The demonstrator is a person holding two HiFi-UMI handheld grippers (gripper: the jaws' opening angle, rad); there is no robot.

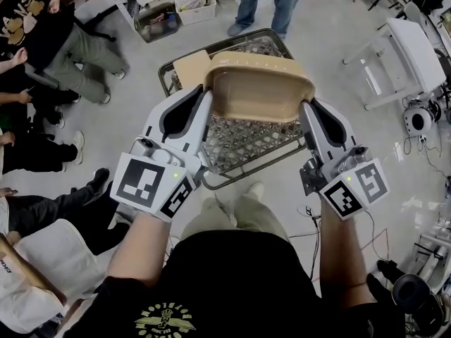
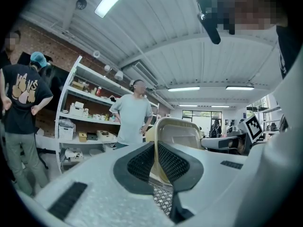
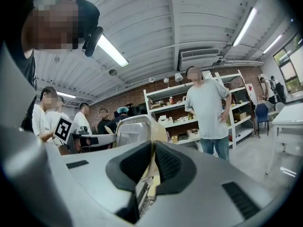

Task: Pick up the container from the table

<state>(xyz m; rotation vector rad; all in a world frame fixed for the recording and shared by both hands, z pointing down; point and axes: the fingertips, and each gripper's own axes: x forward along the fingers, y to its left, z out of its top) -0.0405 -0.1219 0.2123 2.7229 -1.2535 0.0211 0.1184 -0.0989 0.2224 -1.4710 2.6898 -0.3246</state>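
Pinching the tan container by opposite rims with the clamped fingers of left gripper and right gripper, above the mesh surface.

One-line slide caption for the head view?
Left gripper and right gripper clamp opposite rims of the beige container over a wire-mesh table.

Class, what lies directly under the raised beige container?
A metal mesh table shows below the container, with a tan flat piece on it. Whatever lies beneath the container's base is covered.

Tan container, white left gripper, white right gripper, grey lattice table
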